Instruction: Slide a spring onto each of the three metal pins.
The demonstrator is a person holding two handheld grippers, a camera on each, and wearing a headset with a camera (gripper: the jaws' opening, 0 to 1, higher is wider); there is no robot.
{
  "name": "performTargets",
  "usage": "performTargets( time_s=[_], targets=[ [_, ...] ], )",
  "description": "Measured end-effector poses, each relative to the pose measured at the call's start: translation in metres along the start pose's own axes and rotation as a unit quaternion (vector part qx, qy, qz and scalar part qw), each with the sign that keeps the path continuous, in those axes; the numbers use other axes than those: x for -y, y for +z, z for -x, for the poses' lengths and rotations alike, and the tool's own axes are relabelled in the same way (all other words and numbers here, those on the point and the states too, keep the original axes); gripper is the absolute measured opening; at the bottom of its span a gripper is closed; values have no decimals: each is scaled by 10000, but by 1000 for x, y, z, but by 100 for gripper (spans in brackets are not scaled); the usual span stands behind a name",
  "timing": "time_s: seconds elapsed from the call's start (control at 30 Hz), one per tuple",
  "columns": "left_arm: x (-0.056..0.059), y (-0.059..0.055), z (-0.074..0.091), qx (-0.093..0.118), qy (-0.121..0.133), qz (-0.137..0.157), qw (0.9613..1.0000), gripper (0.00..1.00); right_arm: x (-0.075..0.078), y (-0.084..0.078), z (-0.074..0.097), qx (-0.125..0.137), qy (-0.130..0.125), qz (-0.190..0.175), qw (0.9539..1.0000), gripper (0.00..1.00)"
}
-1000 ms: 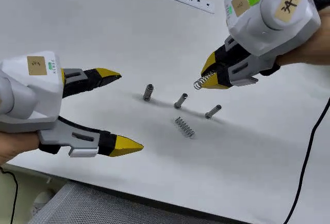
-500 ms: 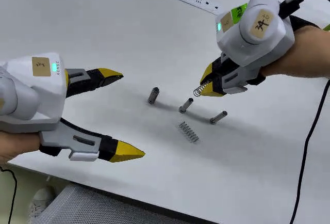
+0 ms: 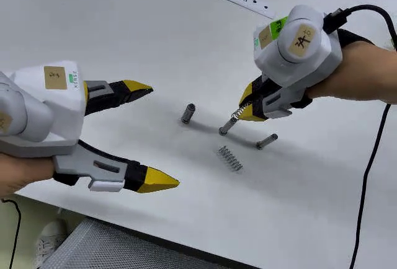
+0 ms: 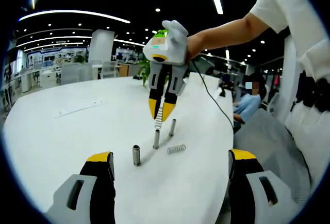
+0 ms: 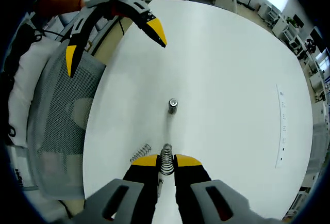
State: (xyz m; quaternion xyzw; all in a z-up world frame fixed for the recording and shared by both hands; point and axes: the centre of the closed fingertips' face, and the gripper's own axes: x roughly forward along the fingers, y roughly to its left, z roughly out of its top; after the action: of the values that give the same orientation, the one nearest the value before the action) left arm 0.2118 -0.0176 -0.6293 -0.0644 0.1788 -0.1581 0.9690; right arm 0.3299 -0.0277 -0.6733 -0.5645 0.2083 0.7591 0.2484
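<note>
The right gripper (image 3: 244, 111) has come down with its spring (image 3: 237, 116) toward the middle pin (image 3: 227, 127). The spring's lower end, clear of the pin a second ago, now meets its top.

Head view: from above, facing fwd & down at the white table (image 3: 124, 39), near enough that left gripper (image 3: 165, 136) & right gripper (image 3: 245, 113) loom large. Left gripper view: low, approx table level, looks out btwn its wide-apart jaws, over the pins (image 4: 156, 139) to the right gripper beyond. Right gripper view: steep down along its jaws, v. close on the held spring (image 5: 166, 163), left gripper far ahead of the jaws. All 3 share pins & loose spring (image 3: 230, 158)
</note>
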Motion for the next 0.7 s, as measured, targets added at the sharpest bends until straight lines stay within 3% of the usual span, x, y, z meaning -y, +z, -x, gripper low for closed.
performTargets(
  time_s=[0.7],
  targets=[
    [5,1,-4,61,-55,88,9999,92,-1,-4,-14,-84,8,58,9999,12]
  ],
)
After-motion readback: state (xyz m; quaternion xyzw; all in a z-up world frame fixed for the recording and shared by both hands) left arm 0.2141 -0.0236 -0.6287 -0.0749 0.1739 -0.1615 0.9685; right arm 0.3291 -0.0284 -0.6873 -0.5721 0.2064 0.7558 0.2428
